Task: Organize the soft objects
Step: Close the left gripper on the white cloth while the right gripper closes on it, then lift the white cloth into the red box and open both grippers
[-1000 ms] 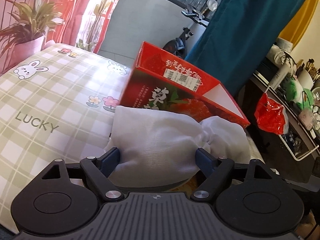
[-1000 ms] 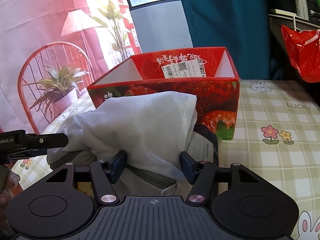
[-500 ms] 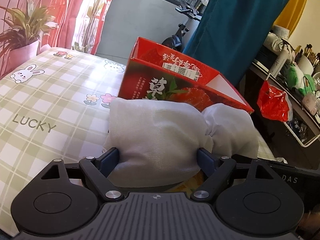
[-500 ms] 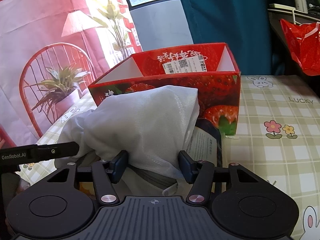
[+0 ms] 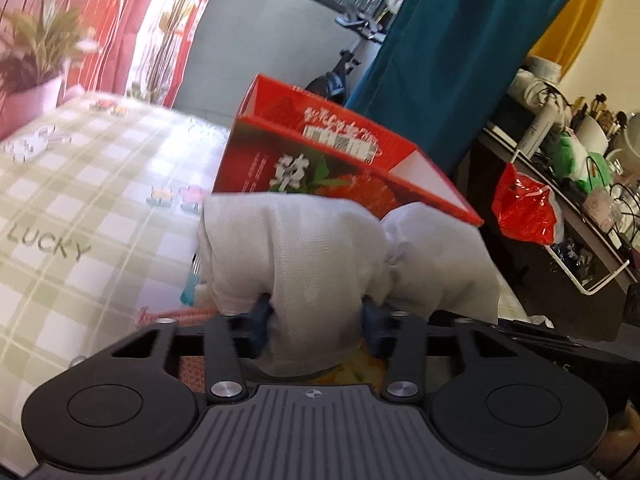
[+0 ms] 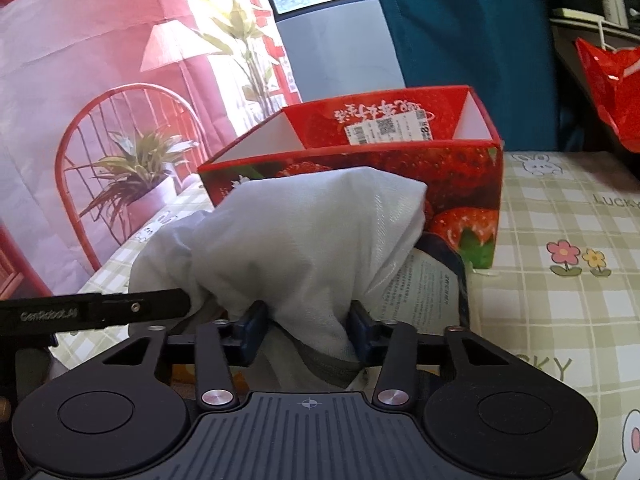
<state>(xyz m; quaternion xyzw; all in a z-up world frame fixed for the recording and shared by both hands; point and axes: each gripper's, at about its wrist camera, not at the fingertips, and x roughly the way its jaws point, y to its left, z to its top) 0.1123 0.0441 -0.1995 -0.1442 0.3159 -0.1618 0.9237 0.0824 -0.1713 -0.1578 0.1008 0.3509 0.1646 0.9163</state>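
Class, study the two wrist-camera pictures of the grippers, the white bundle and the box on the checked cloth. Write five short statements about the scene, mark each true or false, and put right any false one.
1. Both grippers pinch the white mesh bundle. True: the left gripper and the right gripper have each just closed onto it.
2. The red strawberry box is shut with a lid. False: its top is open.
3. The bundle lies inside the box. False: it is in front of the box, outside it.
4. The checked tablecloth carries rabbit and flower prints. True.
5. The curtain behind the box is yellow. False: the curtain there is teal.
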